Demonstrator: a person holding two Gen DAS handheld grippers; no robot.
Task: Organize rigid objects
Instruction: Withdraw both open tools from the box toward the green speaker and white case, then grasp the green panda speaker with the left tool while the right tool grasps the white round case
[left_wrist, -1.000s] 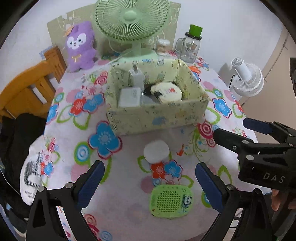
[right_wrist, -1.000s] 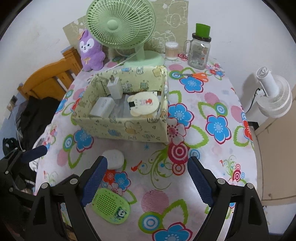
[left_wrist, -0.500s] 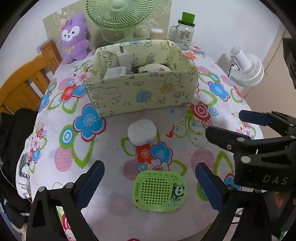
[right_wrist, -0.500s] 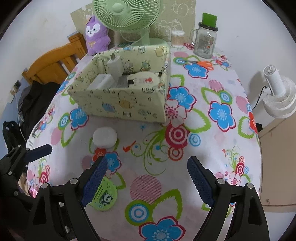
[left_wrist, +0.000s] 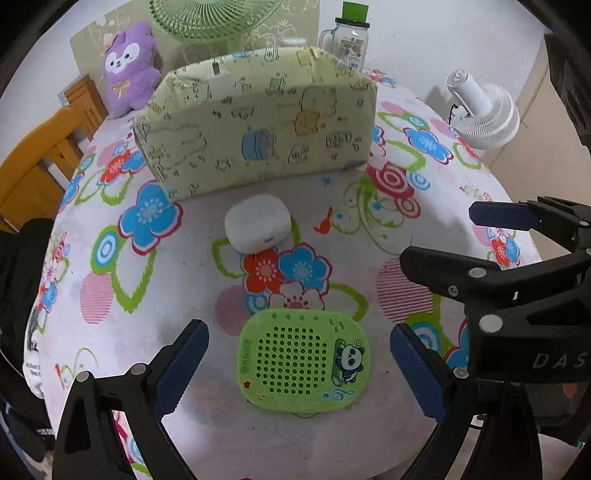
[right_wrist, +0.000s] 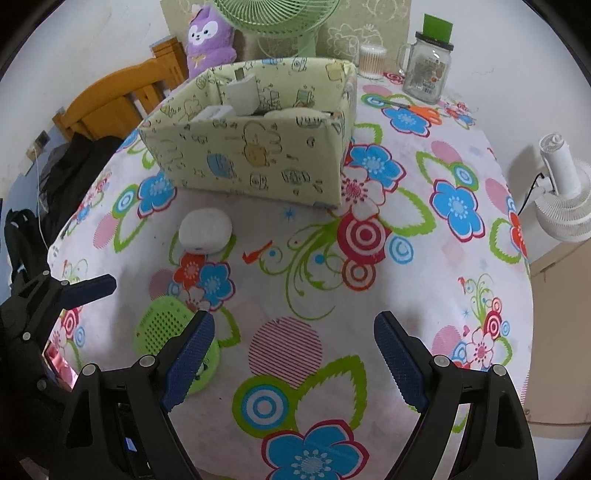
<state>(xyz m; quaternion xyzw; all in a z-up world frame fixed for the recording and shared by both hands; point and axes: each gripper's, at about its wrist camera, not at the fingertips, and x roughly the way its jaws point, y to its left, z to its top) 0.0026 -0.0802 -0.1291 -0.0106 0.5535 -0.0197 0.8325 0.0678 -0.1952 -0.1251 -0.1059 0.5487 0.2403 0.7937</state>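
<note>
A green perforated panda case (left_wrist: 304, 360) lies on the flowered tablecloth, between the open fingers of my left gripper (left_wrist: 299, 365). A white rounded case (left_wrist: 258, 224) lies just beyond it, in front of the pale green fabric box (left_wrist: 258, 129). The box holds a white charger and other white items (right_wrist: 242, 92). My right gripper (right_wrist: 293, 354) is open and empty, low over the cloth to the right of the green case (right_wrist: 162, 328). The white case (right_wrist: 205, 230) and the box (right_wrist: 258, 155) also show in the right wrist view.
A green desk fan (right_wrist: 280, 18), a purple plush (left_wrist: 127, 66), a glass mug jar with a green lid (right_wrist: 428, 62) and a cotton swab tub (right_wrist: 372, 61) stand behind the box. Orange scissors (right_wrist: 424, 110) lie near the jar. A wooden chair (left_wrist: 40, 155) is left, a white fan (left_wrist: 484, 107) right.
Both grippers have dropped lower and closer to the table. The green case now sits between my left gripper's fingers. Both stay open.
</note>
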